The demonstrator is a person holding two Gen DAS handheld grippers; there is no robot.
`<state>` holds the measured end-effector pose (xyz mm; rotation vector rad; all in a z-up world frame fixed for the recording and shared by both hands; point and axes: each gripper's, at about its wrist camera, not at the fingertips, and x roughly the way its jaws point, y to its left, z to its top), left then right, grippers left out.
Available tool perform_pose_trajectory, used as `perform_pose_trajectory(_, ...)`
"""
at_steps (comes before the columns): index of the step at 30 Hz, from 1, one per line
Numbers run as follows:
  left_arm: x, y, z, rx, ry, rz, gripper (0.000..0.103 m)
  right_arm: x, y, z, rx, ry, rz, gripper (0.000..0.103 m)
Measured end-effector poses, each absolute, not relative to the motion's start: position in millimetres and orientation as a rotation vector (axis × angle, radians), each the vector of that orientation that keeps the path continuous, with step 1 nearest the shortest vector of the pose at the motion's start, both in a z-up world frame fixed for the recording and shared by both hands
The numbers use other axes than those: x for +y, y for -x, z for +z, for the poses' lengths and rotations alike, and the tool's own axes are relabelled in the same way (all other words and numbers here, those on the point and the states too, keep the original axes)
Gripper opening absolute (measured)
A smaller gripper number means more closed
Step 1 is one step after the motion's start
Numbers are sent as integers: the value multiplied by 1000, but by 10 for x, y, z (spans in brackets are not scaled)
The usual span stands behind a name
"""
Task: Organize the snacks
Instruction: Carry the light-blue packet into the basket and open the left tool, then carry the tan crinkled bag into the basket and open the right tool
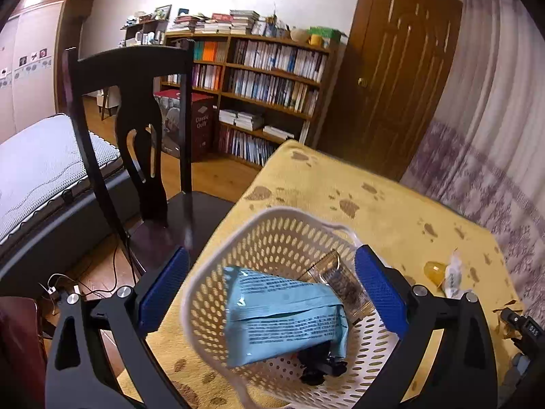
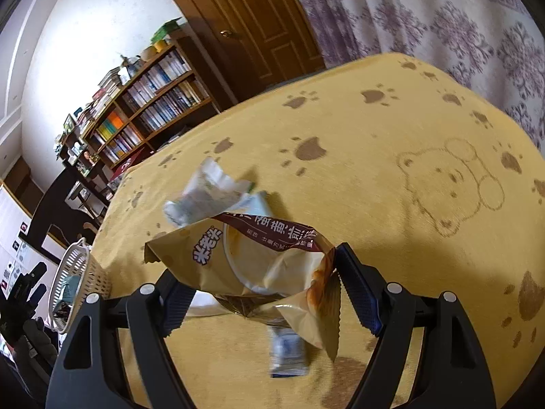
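1. The left gripper (image 1: 272,293) has its blue fingers (image 1: 163,293) spread wide. They stand on both sides of a white perforated basket (image 1: 272,238), and I cannot tell if the pads touch its wall.
2. The basket is tilted and sits near the left edge of the counter (image 1: 391,197), which is covered with a yellow cloth with brown paw prints.
3. Inside the basket lies a light blue snack packet (image 1: 282,317), a clear wrapper with dark content (image 1: 344,283) behind it, and a small black item (image 1: 320,368) under the packet.
4. To the right of the basket on the cloth are a small orange piece (image 1: 434,269) and a white crumpled wrapper (image 1: 453,272), close together.
5. The right gripper (image 2: 259,293) has its fingers (image 2: 357,293) apart, and a tan and brown snack bag (image 2: 272,259) sits between them. It appears to be above the cloth; whether the pads press on it I cannot tell.
6. Behind this bag is a white and pale green wrapper (image 2: 207,194). Below the bag a small blue and white packet (image 2: 287,351) looks blurred.
7. A dark wooden chair (image 1: 136,102) stands beside the counter.
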<state>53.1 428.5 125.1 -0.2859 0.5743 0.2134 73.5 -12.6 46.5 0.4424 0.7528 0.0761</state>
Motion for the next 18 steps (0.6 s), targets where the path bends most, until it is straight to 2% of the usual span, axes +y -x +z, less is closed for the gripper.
perform_pose_trajectory(8, 4474, -269, 1442, 488, 291, 266, 100, 448, -720, 932, 688, -357, 173, 78)
perform_pose_trajectory(18, 4740, 51, 1739, 384, 318, 327, 100, 1725, -697, 1424, 638, -238, 410, 78)
